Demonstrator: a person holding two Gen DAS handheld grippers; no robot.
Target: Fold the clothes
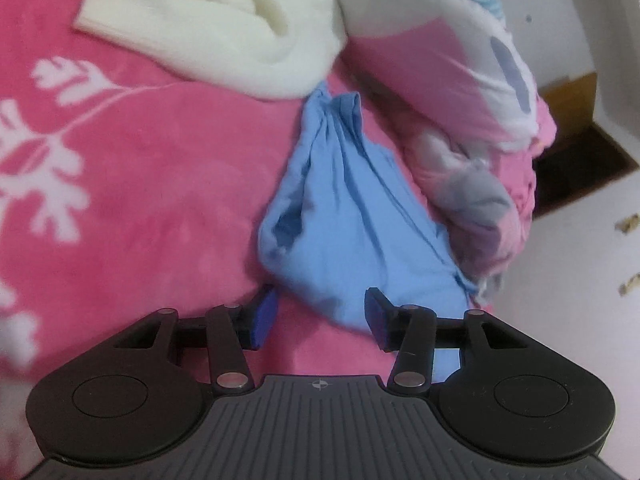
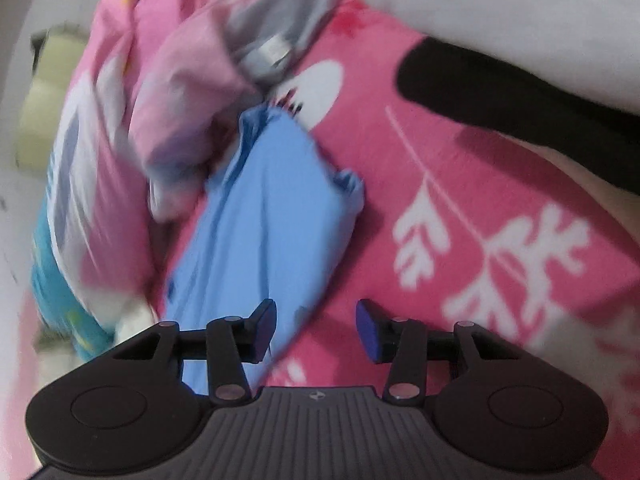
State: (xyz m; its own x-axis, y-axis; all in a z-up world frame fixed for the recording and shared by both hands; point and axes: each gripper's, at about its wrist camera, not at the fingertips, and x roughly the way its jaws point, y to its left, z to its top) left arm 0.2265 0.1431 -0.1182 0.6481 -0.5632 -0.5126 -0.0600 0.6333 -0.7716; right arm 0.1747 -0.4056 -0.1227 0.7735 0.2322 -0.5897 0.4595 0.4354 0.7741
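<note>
A light blue garment (image 1: 344,208) lies crumpled on a pink blanket with white leaf prints (image 1: 132,184). My left gripper (image 1: 322,316) hangs just above its near edge, jaws apart, with nothing pinched between the blue pads. In the right wrist view the same blue garment (image 2: 264,220) stretches away from the lower left. My right gripper (image 2: 316,326) stands open over the blanket (image 2: 460,184), its left finger (image 2: 264,324) over the cloth's edge and its right finger over bare blanket.
A cream knitted garment (image 1: 224,20) lies at the far left of the blue one. A pink, white and grey bundle of clothes (image 1: 472,128) is heaped on its right, the same bundle (image 2: 168,92) in the right view. A black-and-white garment (image 2: 520,92) lies at the right. Floor and a cardboard box (image 1: 576,96) show beyond the bed's edge.
</note>
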